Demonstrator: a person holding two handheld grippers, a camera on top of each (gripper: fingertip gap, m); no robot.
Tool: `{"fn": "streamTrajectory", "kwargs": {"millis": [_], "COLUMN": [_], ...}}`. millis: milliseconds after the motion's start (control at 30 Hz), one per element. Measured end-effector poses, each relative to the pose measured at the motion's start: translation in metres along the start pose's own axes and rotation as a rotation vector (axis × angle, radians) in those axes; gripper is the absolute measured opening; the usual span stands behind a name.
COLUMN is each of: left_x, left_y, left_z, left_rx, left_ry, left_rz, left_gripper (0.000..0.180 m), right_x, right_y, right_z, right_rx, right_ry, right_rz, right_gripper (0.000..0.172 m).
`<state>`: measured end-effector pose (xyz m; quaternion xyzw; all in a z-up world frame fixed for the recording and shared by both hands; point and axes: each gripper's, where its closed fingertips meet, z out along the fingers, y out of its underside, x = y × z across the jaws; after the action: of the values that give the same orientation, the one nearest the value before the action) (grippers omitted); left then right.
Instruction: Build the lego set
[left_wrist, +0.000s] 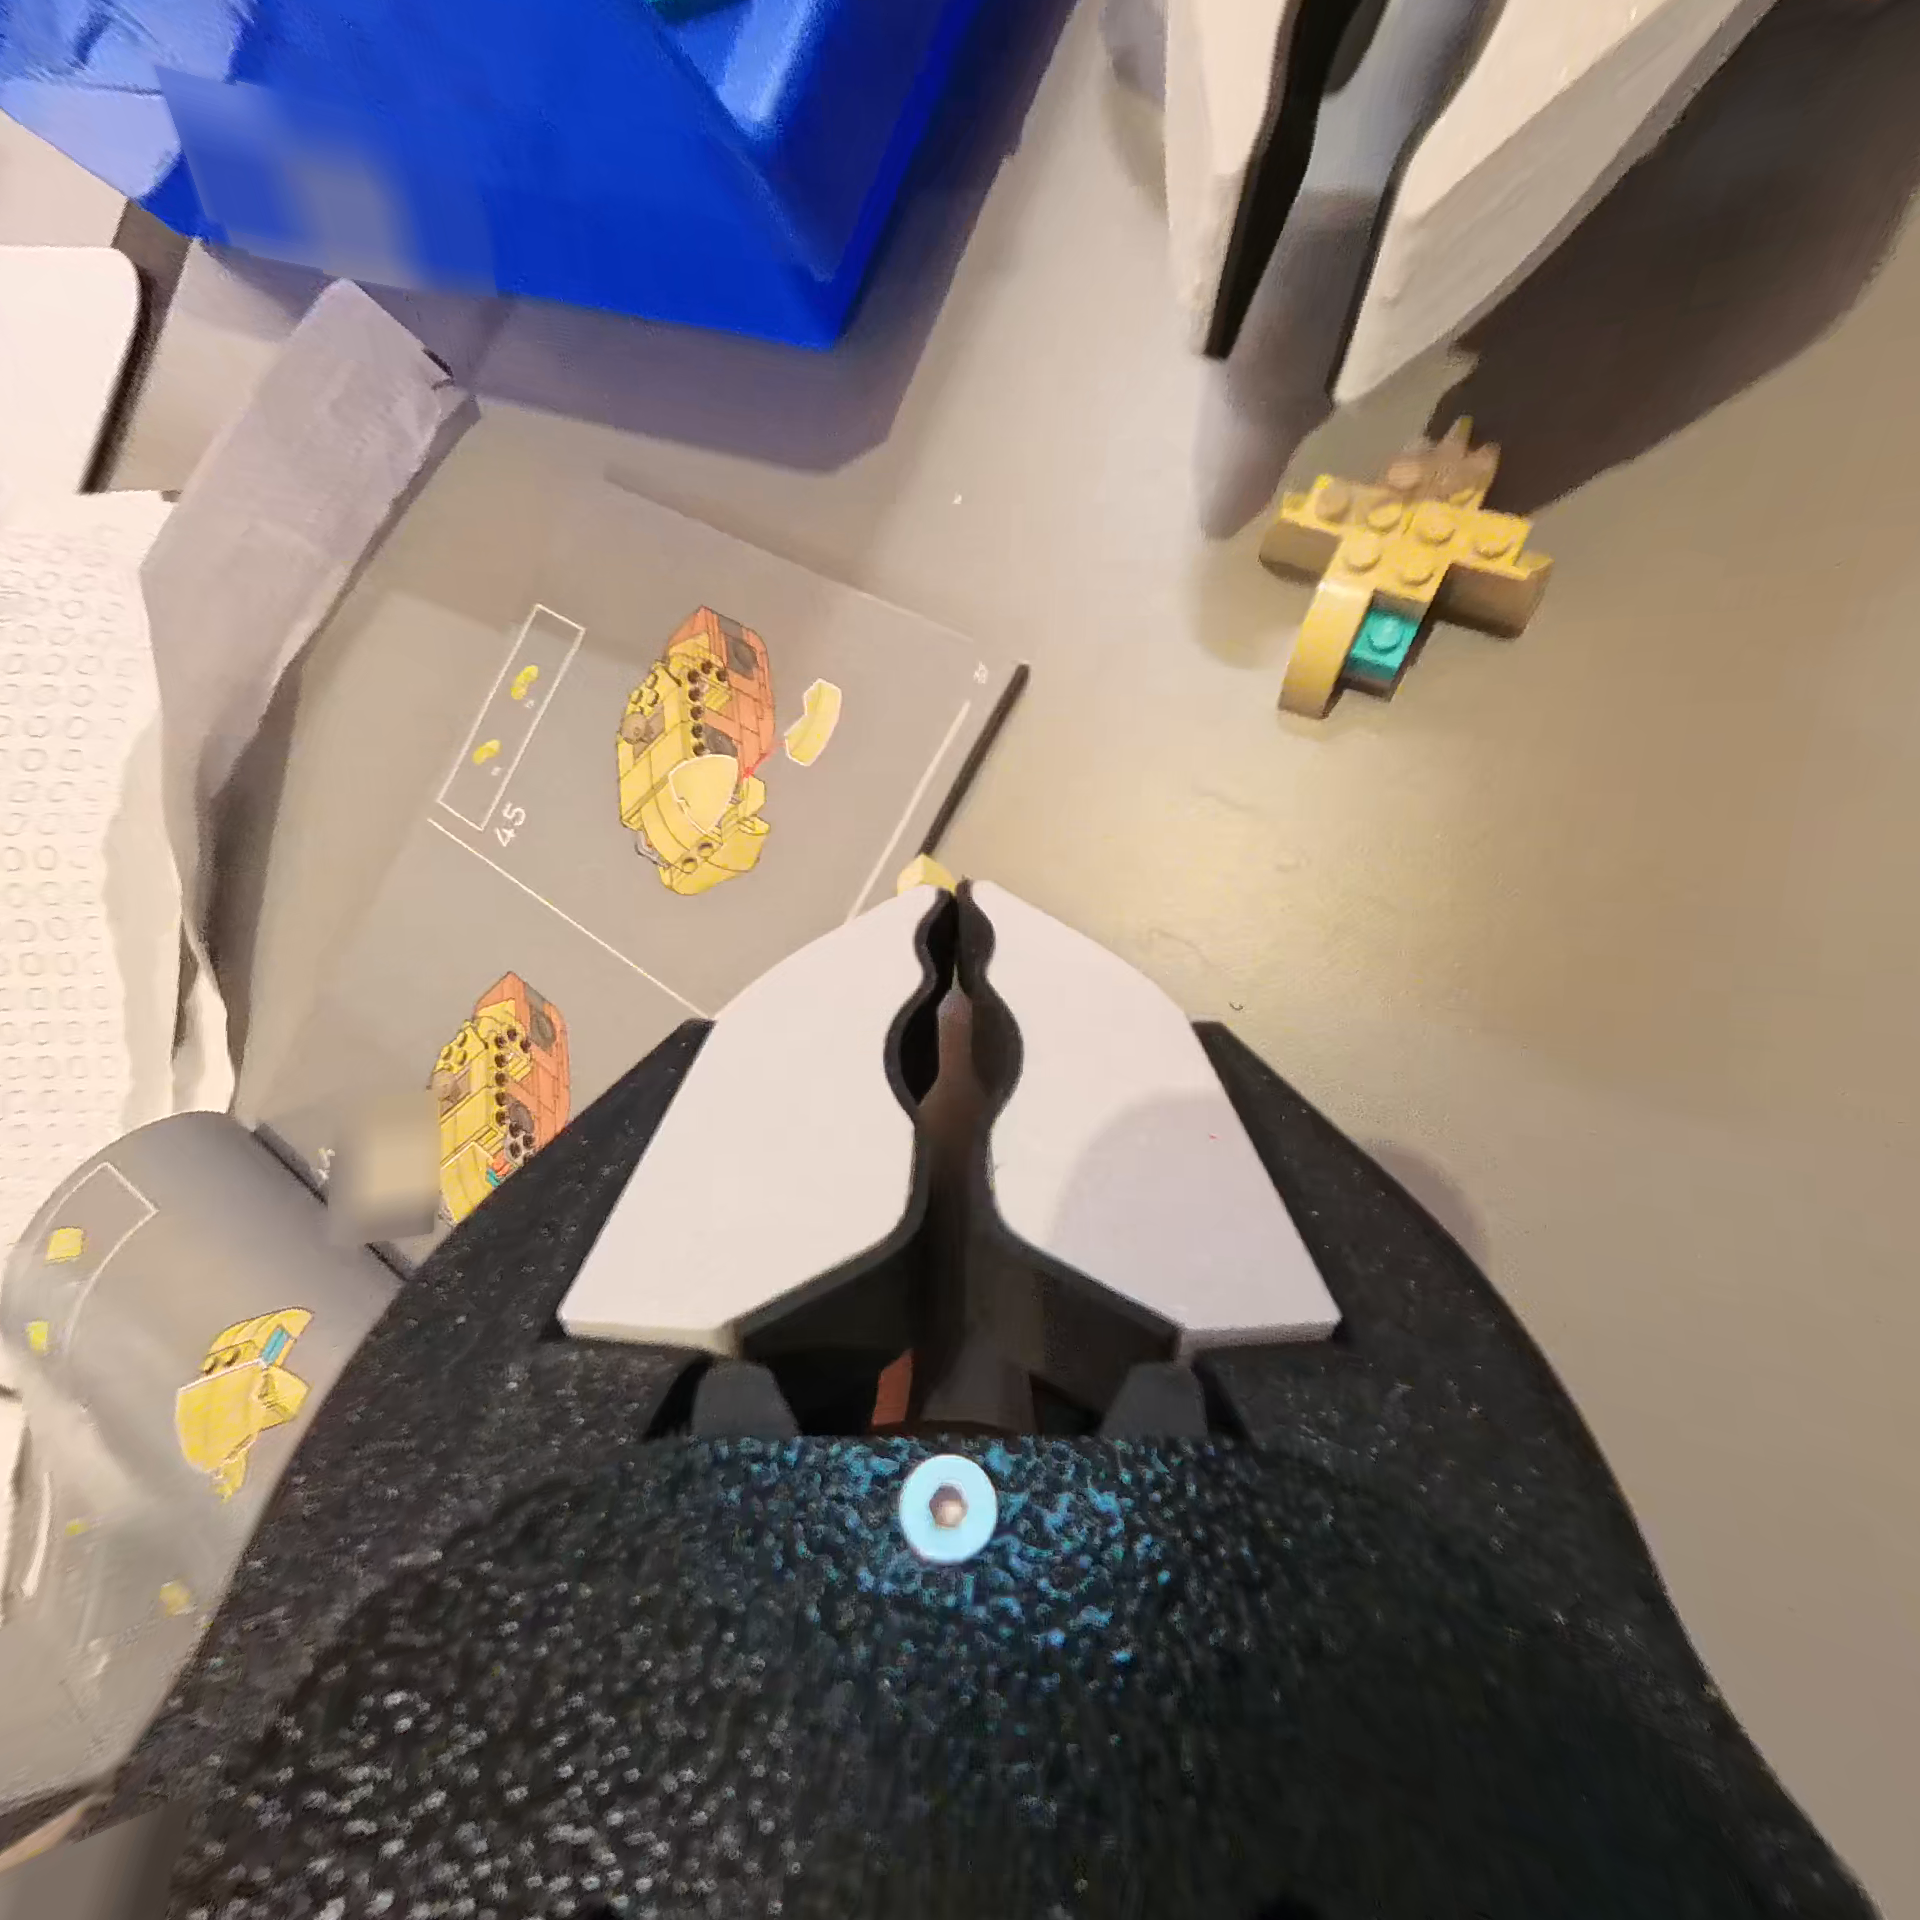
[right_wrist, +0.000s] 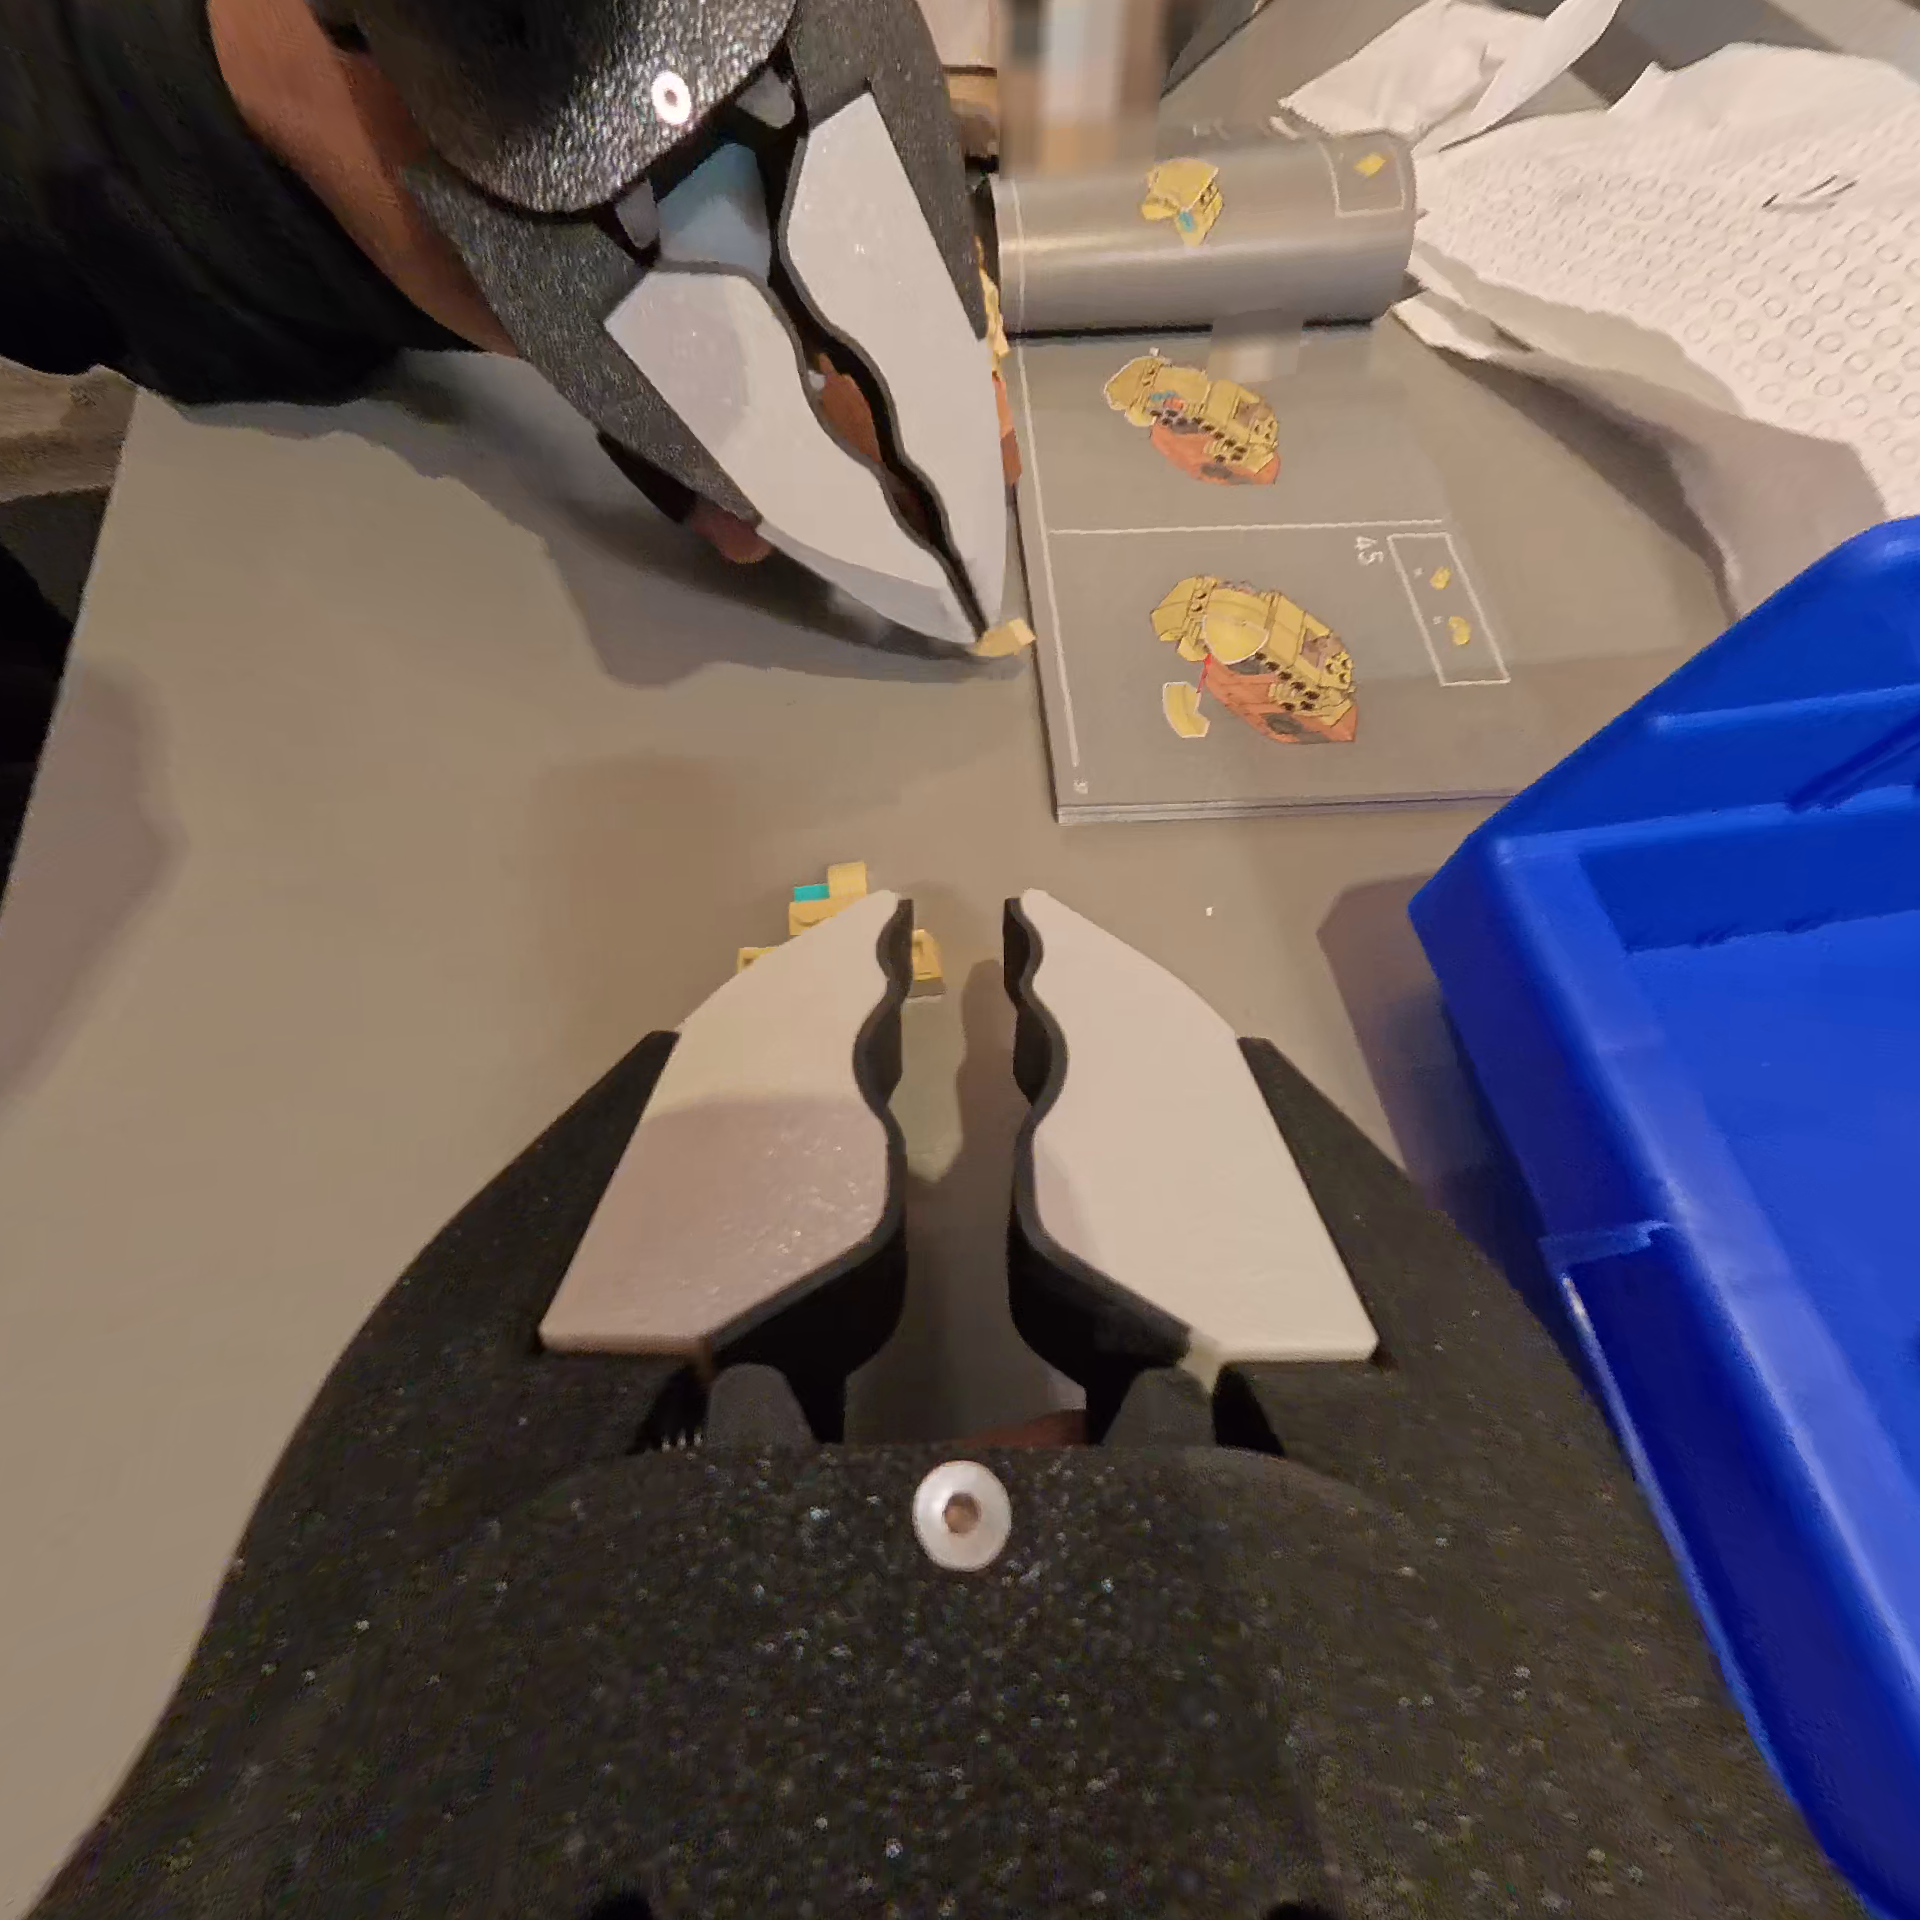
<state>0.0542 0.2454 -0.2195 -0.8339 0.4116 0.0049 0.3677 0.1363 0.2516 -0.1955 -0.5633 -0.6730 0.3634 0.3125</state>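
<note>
— What was the surface like?
— It was a flat grey table (right_wrist: 416, 790), matte, lit from above; soft shadows lay on it.
— And around it?
— Left of the table's near edge there was a darker zone, too dim to tell. No wall or window was visible beyond the table.

Small yellow brick piece (left_wrist: 925, 871) mostly hidden behind the left gripper's (left_wrist: 958, 891) closed fingers; only a corner peeking out. Yellow brick model (right_wrist: 821, 914) partly covered by a right gripper (right_wrist: 958, 914) finger. Blue bin (right_wrist: 1714, 1091) cut off at the edge. White paper (left_wrist: 73, 779) blurred, also cut off.
</note>
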Motion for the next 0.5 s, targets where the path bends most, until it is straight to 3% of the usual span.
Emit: {"fn": "streamTrajectory", "kwargs": {"millis": [33, 167, 367, 500], "left_x": [-0.002, 0.0, 0.024, 0.03], "left_y": [-0.002, -0.014, -0.064, -0.082], "left_z": [-0.001, -0.011, -0.049, -0.067], "left_rx": [0.018, 0.119, 0.471, 0.599], "left_ry": [0.003, 0.076, 0.461, 0.669], "left_rz": [-0.015, -0.087, -0.335, -0.512], "left_gripper": [0.0, 0.0, 0.0, 0.0], "right_x": [0.001, 0.004, 0.001, -0.005], "right_y": [-0.001, -0.007, -0.032, -0.044], "right_z": [0.0, -0.003, -0.017, -0.026], "right_rx": [0.01, 0.05, 0.18, 0.266], "right_ry": [0.01, 0.039, 0.138, 0.235], "right_rz": [-0.019, -0.076, -0.313, -0.521], "right_gripper": [0.016, 0.016, 0.016, 0.017]}}
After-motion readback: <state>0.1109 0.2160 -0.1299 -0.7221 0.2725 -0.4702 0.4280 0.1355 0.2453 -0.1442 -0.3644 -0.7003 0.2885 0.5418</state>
